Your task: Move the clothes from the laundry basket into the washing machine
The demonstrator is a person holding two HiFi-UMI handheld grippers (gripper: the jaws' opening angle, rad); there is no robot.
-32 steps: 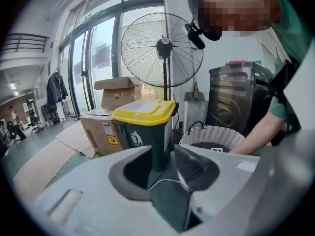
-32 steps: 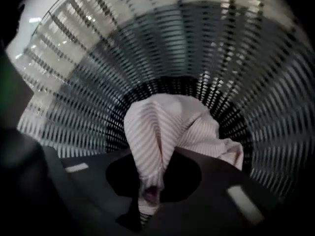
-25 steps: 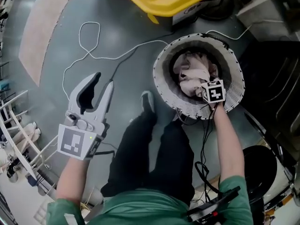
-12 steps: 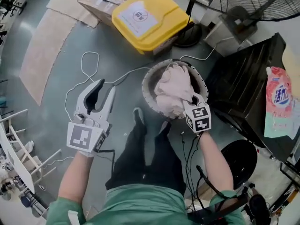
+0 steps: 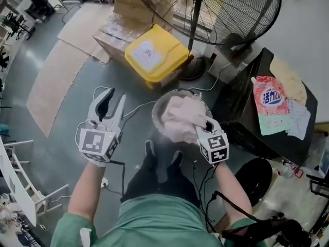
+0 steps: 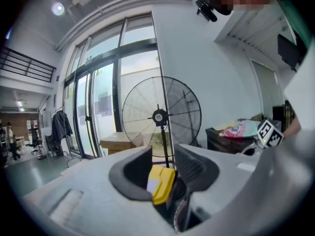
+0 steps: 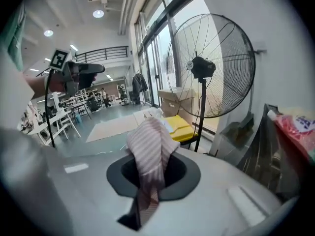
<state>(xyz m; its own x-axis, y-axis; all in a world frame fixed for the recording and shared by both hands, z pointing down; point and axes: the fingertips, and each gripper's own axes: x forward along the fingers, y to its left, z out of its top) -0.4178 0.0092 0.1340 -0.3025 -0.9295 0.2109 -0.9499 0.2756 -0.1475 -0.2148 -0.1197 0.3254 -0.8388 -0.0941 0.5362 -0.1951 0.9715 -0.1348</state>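
A: What is the biggest thing around the person?

B: A tall standing fan (image 5: pixel 226 14) at the far side. To its right and nearer is a dark cabinet (image 5: pixel 241 122), and to its left a yellow lidded bin (image 5: pixel 154 53) on the floor.

A: And the laundry basket?

B: The round basket (image 5: pixel 155 115) sits on the floor between the bin and the cabinet, just beyond the person's feet. The bin is just behind it and the cabinet close on its right.

A: Where is the clothing?

B: A pink-and-white striped cloth (image 5: pixel 180 118) is bunched over the basket's mouth and covers most of it. The right gripper (image 5: pixel 204 126) is clamped on it. In the right gripper view the cloth (image 7: pixel 150 151) rises in a fold above the closed jaws of the gripper (image 7: pixel 152 173) and trails down through them, so its long axis runs up and down. Whether its lower part touches the basket cannot be told.

A: The other tool?

B: The left gripper (image 5: pixel 112 98) hangs to the left of the basket, well apart from it. Its jaws stand apart and nothing is gripped; the far bin merely shows through the gap.

A: Anything smaller?

B: A pink detergent pouch (image 5: pixel 268 104) lies on the cabinet, and a white cable (image 5: pixel 136 107) runs across the floor to the basket.
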